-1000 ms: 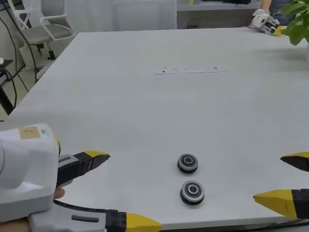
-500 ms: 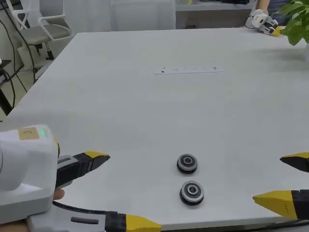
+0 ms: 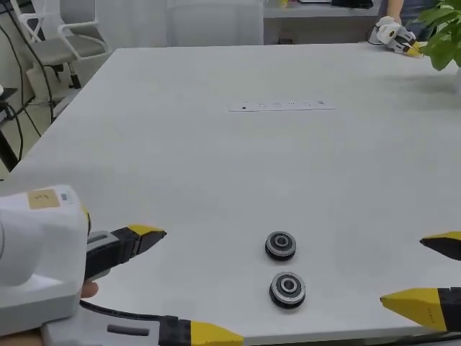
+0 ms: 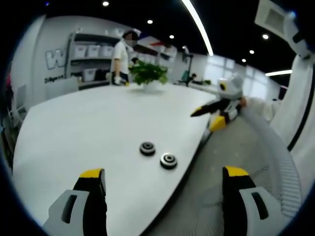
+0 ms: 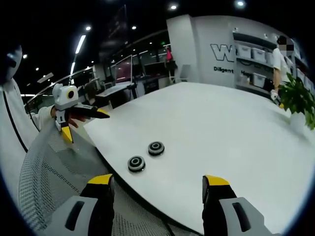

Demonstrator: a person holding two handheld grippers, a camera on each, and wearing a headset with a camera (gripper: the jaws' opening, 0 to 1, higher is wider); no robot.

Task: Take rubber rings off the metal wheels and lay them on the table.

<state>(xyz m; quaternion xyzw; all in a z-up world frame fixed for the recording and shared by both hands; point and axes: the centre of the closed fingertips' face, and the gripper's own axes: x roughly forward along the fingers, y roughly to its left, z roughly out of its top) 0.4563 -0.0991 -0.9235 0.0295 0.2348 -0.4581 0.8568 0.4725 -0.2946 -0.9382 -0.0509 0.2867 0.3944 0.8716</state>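
Note:
Two metal wheels with black rubber rings lie flat near the table's front edge: the far wheel [image 3: 280, 245] [image 4: 147, 148] [image 5: 156, 148] and the near wheel [image 3: 287, 287] [image 4: 168, 160] [image 5: 136, 163]. My left gripper [image 3: 180, 285] [image 4: 162, 183] is open at the lower left, well to the left of the wheels, with nothing between its yellow-tipped jaws. My right gripper [image 3: 425, 274] [image 5: 157, 186] is open at the lower right edge, also apart from the wheels and holding nothing.
The white table [image 3: 238, 158] stretches far back. A pale strip with small marks [image 3: 282, 105] lies mid-table. A potted plant [image 3: 443, 32] stands at the back right, with another person's gloved hand [image 3: 389, 30] beside it. Office chairs [image 3: 61, 36] stand off the table's left.

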